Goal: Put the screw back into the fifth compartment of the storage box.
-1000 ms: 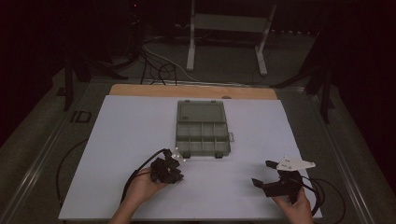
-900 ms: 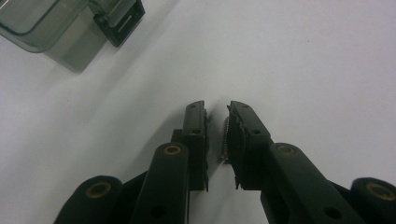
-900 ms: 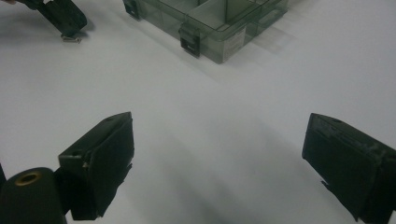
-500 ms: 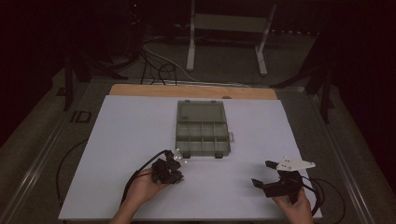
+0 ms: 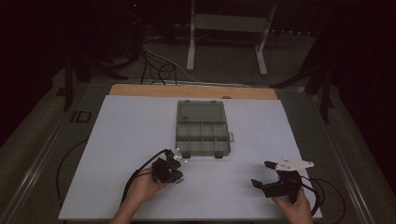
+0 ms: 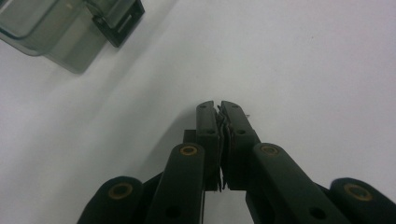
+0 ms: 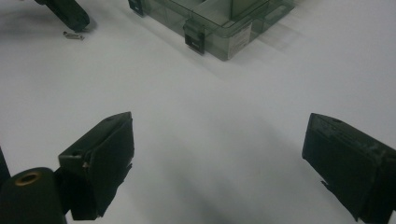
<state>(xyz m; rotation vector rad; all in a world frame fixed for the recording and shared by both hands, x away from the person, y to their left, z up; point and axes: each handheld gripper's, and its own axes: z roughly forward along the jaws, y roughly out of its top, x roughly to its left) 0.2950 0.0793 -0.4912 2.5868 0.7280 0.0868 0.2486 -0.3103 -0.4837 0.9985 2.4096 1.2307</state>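
Note:
A translucent grey-green compartment box (image 5: 202,130) lies with its lid open in the middle of the white sheet; its corner latch (image 6: 116,25) and front wall (image 7: 219,28) also show. My left gripper (image 5: 179,176) rests on the sheet below the box's front left corner. Its jaws have just closed and now stand shut pad to pad (image 6: 218,106), with nothing visible between them. A tiny metal screw (image 7: 74,35) lies on the sheet beside its tip. My right gripper (image 5: 263,173) sits near the front right, open wide (image 7: 217,135) over bare sheet.
The white sheet (image 5: 121,140) covers the table, with a wooden strip (image 5: 196,91) along its far edge. Cables (image 5: 327,196) trail from both grippers. A white stand (image 5: 224,37) and more cables are on the dark floor beyond.
The left gripper's jaws have drawn together. Both hands stay where they were, and the right gripper is unchanged.

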